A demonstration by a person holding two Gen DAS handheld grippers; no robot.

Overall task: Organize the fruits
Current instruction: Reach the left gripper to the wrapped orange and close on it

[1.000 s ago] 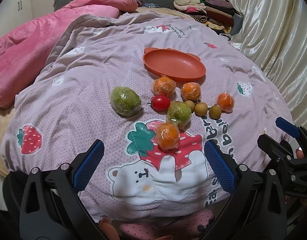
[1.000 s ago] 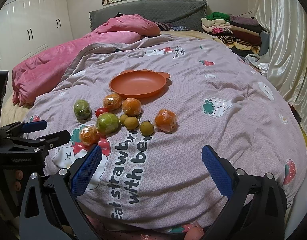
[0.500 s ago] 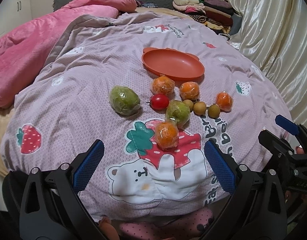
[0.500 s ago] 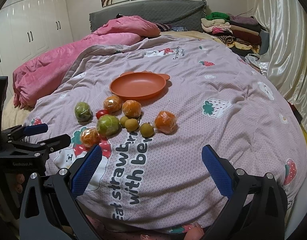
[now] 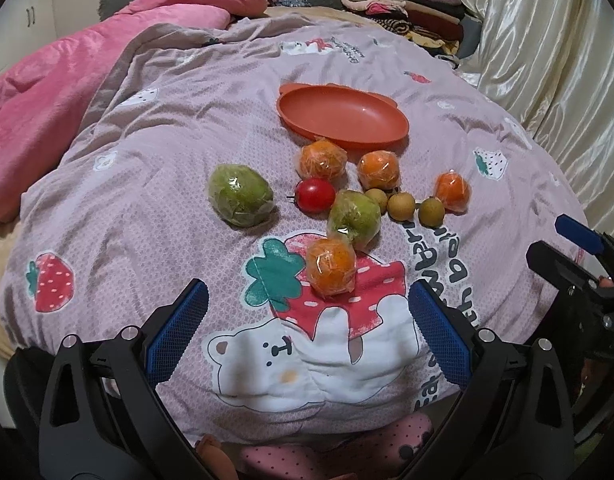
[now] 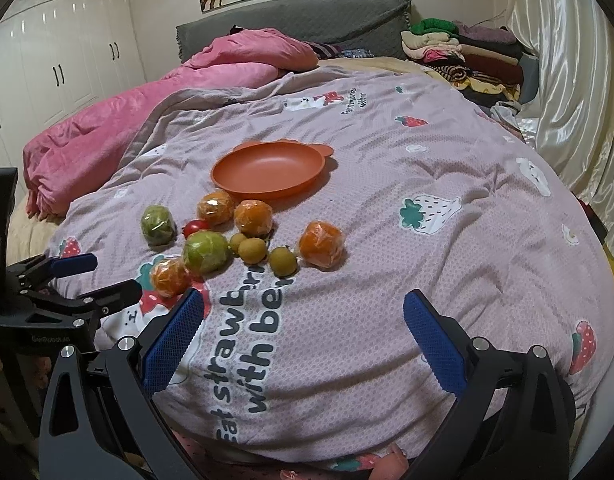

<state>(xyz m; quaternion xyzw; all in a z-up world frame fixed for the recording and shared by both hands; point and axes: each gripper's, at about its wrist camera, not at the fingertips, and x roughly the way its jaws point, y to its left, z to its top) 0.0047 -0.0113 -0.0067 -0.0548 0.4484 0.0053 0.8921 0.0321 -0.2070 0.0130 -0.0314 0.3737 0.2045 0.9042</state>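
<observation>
A bed covered with a mauve quilt (image 5: pixel 155 128) printed with strawberries and bears carries a loose cluster of fruit and an orange plate (image 5: pixel 343 118), which holds nothing and lies just beyond the fruit. Nearest the plate sit two wrapped oranges (image 5: pixel 322 160) side by side, with a small tomato (image 5: pixel 315 195) just in front of them. A wrapped green fruit (image 5: pixel 241 195) lies apart on the left side of the group, and a second green fruit (image 5: pixel 355 218) sits in the middle, touching another wrapped orange (image 5: pixel 331 266) that rests on the printed strawberry closest to the camera. Three small brownish-yellow round fruits (image 5: pixel 401 205) form a short row to the right of the middle green one, ending beside a fourth wrapped orange (image 5: pixel 451 191). The left gripper (image 5: pixel 307 332) hovers above the quilt's near edge with its blue-padded fingers spread wide and nothing between them, the closest orange just ahead of it. The right gripper (image 6: pixel 303 340) hangs over the printed lettering, also spread wide and holding nothing, with the fruit ahead and to its left. A pink blanket (image 6: pixel 147 112) is bunched along the far left side, and folded clothes (image 6: pixel 459 52) are stacked at the head of the bed.
</observation>
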